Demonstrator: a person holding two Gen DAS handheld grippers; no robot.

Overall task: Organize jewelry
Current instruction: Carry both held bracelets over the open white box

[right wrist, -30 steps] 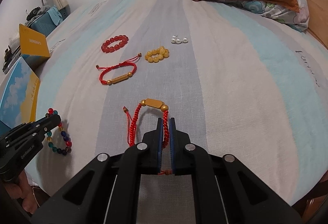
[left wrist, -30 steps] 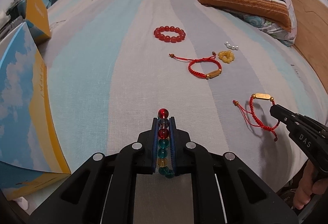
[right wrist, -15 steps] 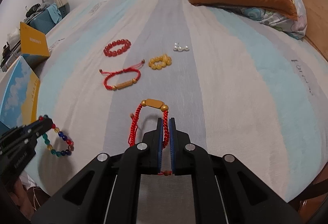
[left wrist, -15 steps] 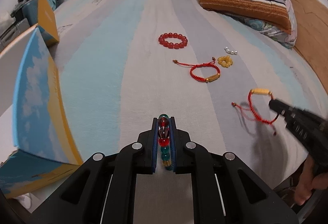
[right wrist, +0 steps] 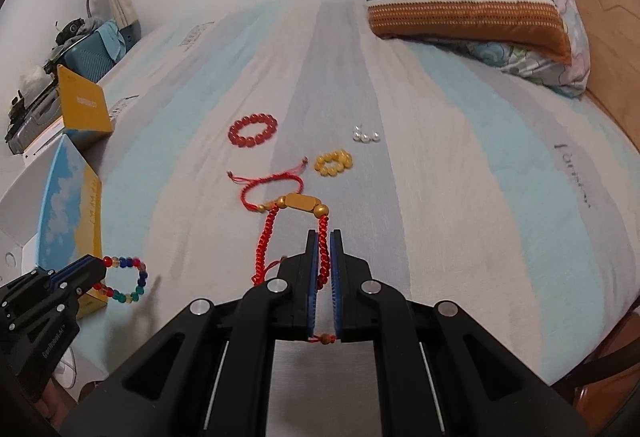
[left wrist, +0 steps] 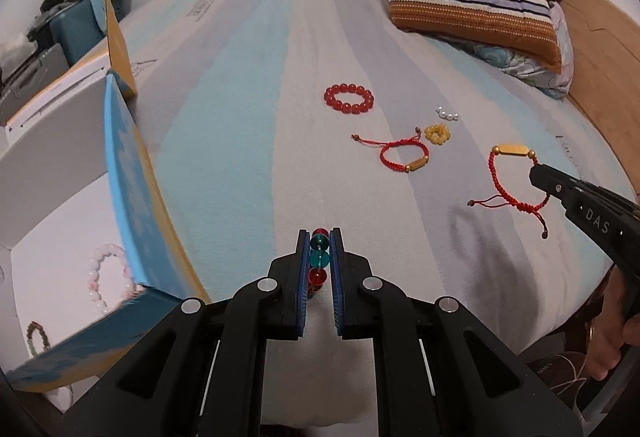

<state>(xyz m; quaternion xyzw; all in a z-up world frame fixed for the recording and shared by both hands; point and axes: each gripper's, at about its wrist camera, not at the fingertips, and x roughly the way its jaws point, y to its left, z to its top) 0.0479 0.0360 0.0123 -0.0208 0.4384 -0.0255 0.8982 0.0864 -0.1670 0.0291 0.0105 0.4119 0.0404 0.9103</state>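
On your far left, the open white box with blue-and-yellow sides (left wrist: 132, 173) already holds a pale pink bead bracelet (left wrist: 108, 277) and a small dull beaded one (left wrist: 38, 333). Your left gripper (left wrist: 320, 241) is pinching the multicoloured glass-bead bracelet (right wrist: 126, 279), lifted beside the box; I'd judge it goes in next. On the striped bedsheet (left wrist: 240, 157) four pieces still wait: the red round-bead bracelet (left wrist: 349, 99), a red cord bracelet with gold tube (left wrist: 404, 157), the yellow bead ring (left wrist: 438, 133) and the white pearls (left wrist: 447, 113). Your right gripper (right wrist: 324, 237) is pressed onto a second red braided cord bracelet with gold bar (right wrist: 302, 203), held off the sheet.
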